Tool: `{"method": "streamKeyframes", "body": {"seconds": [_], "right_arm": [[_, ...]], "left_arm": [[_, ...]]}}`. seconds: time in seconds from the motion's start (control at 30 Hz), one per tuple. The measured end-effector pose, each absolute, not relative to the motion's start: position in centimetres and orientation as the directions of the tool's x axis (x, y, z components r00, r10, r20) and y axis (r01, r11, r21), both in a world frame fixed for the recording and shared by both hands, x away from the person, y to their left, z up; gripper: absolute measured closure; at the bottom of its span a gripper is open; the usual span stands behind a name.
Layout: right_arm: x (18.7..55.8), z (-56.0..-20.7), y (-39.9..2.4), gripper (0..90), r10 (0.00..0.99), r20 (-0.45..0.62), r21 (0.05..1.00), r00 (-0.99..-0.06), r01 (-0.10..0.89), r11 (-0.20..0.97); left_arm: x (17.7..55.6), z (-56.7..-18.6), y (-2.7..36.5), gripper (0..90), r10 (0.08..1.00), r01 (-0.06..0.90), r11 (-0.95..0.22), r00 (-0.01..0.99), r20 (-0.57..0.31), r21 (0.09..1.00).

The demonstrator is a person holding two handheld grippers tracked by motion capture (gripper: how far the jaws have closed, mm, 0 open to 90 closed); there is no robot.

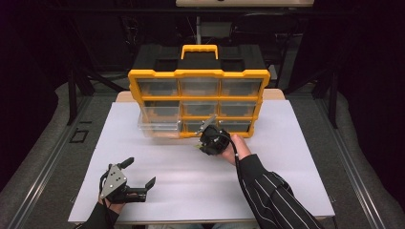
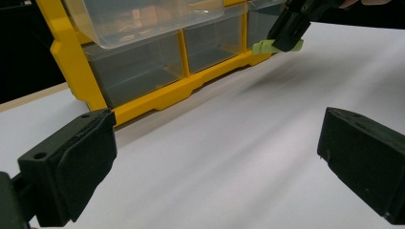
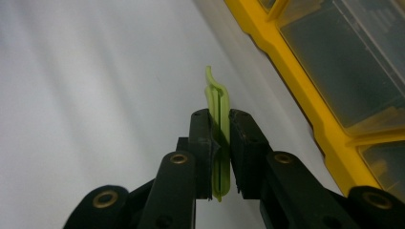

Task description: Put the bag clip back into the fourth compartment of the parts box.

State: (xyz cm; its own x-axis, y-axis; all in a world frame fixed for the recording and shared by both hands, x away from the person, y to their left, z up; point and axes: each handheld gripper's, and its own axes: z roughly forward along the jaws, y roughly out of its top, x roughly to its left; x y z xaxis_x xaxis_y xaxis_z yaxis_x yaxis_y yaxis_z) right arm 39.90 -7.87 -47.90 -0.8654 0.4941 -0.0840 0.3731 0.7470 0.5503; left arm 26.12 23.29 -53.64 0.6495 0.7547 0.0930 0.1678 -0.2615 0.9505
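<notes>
A thin light-green plastic clip point(image 3: 218, 95) stands on edge between the pads of my right gripper point(image 3: 219, 138), which is shut on it. In the high view that right gripper point(image 1: 210, 140) hovers low over the white table, just in front of the bottom row of a yellow organizer point(image 1: 198, 74) with clear drawers. From the left gripper view the clip point(image 2: 277, 46) sticks out of those jaws beside the organizer's yellow base point(image 2: 157, 98). My left gripper point(image 1: 141, 171) rests near the table's front left, open wide with nothing between its pads point(image 2: 71, 162).
One clear drawer point(image 1: 158, 125) is pulled out of the organizer's left column and overhangs the white table top point(image 1: 267, 171). The organizer has a yellow carry handle point(image 1: 199, 47). Dark floor and black frame legs surround the table.
</notes>
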Motion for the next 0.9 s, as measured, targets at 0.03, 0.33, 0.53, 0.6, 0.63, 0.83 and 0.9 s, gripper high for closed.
{"method": "streamKeyframes", "body": {"seconds": [0.03,0.33,0.53,0.6,0.63,0.83,0.9], "right_arm": [[39.9,-47.8,-7.9,79.9,0.496,-0.083,0.551,-0.864,0.375,0.746],[40.0,-46.6,-7.9,79.9,0.495,-0.091,0.565,-0.864,0.364,0.740],[40.0,-45.9,-8.0,80.0,0.500,-0.087,0.574,-0.861,0.367,0.732],[40.1,-45.6,-8.0,80.0,0.498,-0.092,0.575,-0.862,0.362,0.734],[40.1,-45.5,-8.0,80.0,0.503,-0.089,0.576,-0.860,0.367,0.730],[40.2,-45.0,-8.1,80.1,0.505,-0.095,0.577,-0.858,0.366,0.730],[40.2,-44.8,-8.2,80.1,0.508,-0.094,0.578,-0.856,0.368,0.729]], "left_arm": [[26.1,-53.6,23.3,0.0,0.754,0.167,-0.265,0.650,0.096,0.950],[26.1,-53.6,23.3,0.0,0.753,0.164,-0.266,0.651,0.098,0.950],[26.1,-53.6,23.2,0.0,0.752,0.162,-0.268,0.652,0.100,0.950],[26.1,-53.6,23.2,0.0,0.752,0.162,-0.267,0.651,0.100,0.950],[26.1,-53.6,23.2,0.0,0.753,0.162,-0.266,0.651,0.100,0.950],[26.1,-53.6,23.2,0.0,0.753,0.163,-0.267,0.650,0.100,0.950],[26.1,-53.6,23.2,0.0,0.753,0.162,-0.267,0.650,0.100,0.950]]}}
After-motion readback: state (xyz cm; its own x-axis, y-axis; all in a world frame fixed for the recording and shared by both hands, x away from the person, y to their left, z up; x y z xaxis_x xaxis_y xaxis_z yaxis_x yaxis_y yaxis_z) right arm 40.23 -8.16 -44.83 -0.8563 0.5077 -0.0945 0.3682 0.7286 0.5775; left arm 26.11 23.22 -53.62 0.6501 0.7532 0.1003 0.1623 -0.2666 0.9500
